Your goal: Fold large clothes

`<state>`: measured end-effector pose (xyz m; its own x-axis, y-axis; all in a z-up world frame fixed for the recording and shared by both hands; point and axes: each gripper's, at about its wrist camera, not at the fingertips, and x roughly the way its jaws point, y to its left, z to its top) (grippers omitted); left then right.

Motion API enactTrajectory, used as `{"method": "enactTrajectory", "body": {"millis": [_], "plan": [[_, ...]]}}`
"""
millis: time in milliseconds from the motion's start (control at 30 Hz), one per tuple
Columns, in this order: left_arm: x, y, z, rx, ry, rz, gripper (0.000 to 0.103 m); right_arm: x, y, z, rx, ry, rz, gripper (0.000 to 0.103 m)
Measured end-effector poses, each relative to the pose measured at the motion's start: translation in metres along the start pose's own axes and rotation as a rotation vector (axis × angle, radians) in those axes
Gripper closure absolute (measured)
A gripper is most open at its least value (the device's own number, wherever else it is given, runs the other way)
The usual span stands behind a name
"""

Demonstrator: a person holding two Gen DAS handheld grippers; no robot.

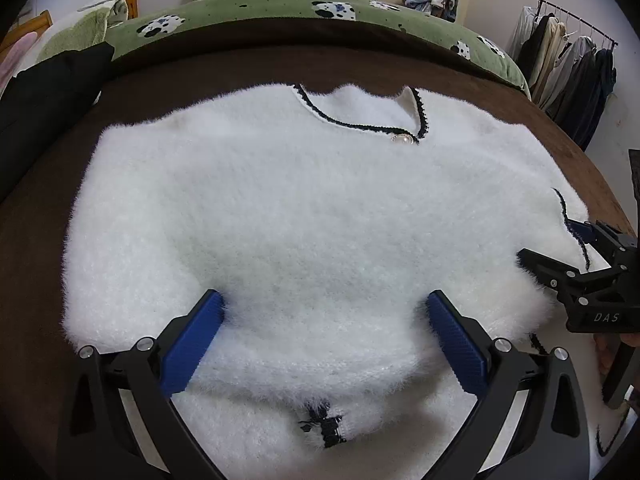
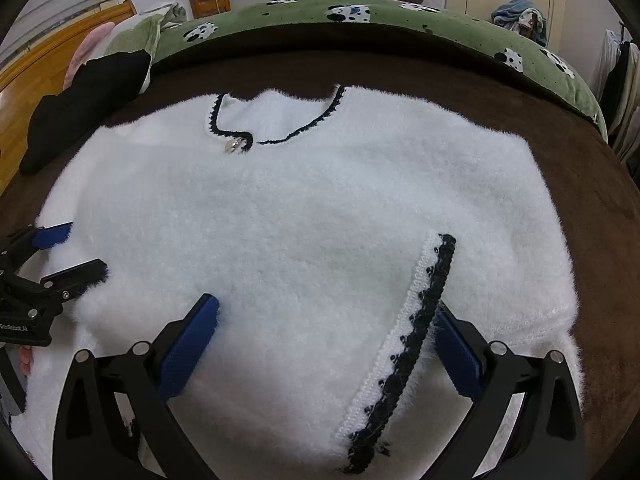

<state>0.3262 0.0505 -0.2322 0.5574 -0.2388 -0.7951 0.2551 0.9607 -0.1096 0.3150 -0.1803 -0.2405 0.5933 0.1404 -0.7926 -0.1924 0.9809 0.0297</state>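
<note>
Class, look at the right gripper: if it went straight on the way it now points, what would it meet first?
Most likely the white fuzzy sweater spread on the bed: the right gripper, open, already sits low over it, with the black-trimmed edge between its fingers. Depth is hard to judge.

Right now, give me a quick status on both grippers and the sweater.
Left gripper open, right gripper open, both over the near hem. White fuzzy sweater flat on brown bedspread, sides folded in. Black garment clear of it.

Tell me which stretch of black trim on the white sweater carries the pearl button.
The neckline trim at the far edge of the fuzzy white sweater; the pearl button sits at its overlap. The black-edged strip near the right gripper has none visible.
</note>
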Motion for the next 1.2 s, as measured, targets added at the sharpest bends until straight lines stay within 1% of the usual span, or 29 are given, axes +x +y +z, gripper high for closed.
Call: {"method": "enactTrajectory", "body": {"millis": [133, 267, 367, 433, 500, 600, 667, 733, 800, 867, 933, 1033, 1100, 1200], "plan": [[0.000, -0.001, -0.001, 0.002, -0.005, 0.010, 0.005, -0.001, -0.001, -0.001, 0.003, -0.010, 0.005, 0.004], [-0.003, -0.001, -0.001, 0.002, -0.005, 0.017, 0.005, -0.004, 0.002, 0.002, -0.002, 0.002, -0.002, 0.005], [-0.007, -0.002, 0.007, -0.015, 0.044, 0.025, 0.006, -0.017, 0.005, 0.007, -0.015, 0.025, -0.010, 0.005], [-0.014, -0.001, 0.011, -0.037, 0.061, 0.036, 0.006, -0.039, 0.005, 0.011, -0.009, -0.004, 0.012, 0.005], [-0.032, 0.001, 0.016, -0.070, 0.036, 0.047, 0.006, -0.060, 0.005, 0.014, -0.010, -0.038, 0.027, 0.005], [-0.074, 0.001, 0.021, -0.095, -0.037, 0.051, 0.006, -0.093, 0.005, 0.013, -0.020, -0.073, 0.049, 0.005], [-0.102, -0.004, 0.019, -0.073, -0.065, 0.061, 0.006, -0.116, 0.005, 0.008, -0.029, -0.091, 0.052, 0.005], [-0.123, -0.009, 0.013, -0.043, -0.070, 0.072, 0.006, -0.133, 0.003, 0.002, -0.032, -0.100, 0.046, 0.005], [-0.146, -0.015, 0.003, -0.016, -0.075, 0.087, 0.006, -0.157, -0.002, -0.010, -0.020, -0.112, 0.056, 0.005], [-0.167, -0.017, -0.013, -0.026, -0.082, 0.086, 0.006, -0.179, -0.009, -0.023, 0.000, -0.115, 0.072, 0.005], [-0.186, -0.016, -0.036, -0.061, -0.073, 0.074, 0.006, -0.201, -0.017, -0.042, 0.021, -0.118, 0.082, 0.005], [-0.205, -0.015, -0.070, -0.073, -0.050, 0.084, 0.006, -0.230, -0.030, -0.072, 0.057, -0.118, 0.112, 0.005], [-0.220, -0.014, -0.099, -0.081, -0.024, 0.100, 0.006, -0.243, -0.036, -0.090, 0.075, -0.112, 0.125, 0.005], [-0.238, -0.005, -0.133, -0.115, -0.003, 0.104, 0.006, -0.259, -0.048, -0.122, 0.119, -0.093, 0.148, 0.005]]}}
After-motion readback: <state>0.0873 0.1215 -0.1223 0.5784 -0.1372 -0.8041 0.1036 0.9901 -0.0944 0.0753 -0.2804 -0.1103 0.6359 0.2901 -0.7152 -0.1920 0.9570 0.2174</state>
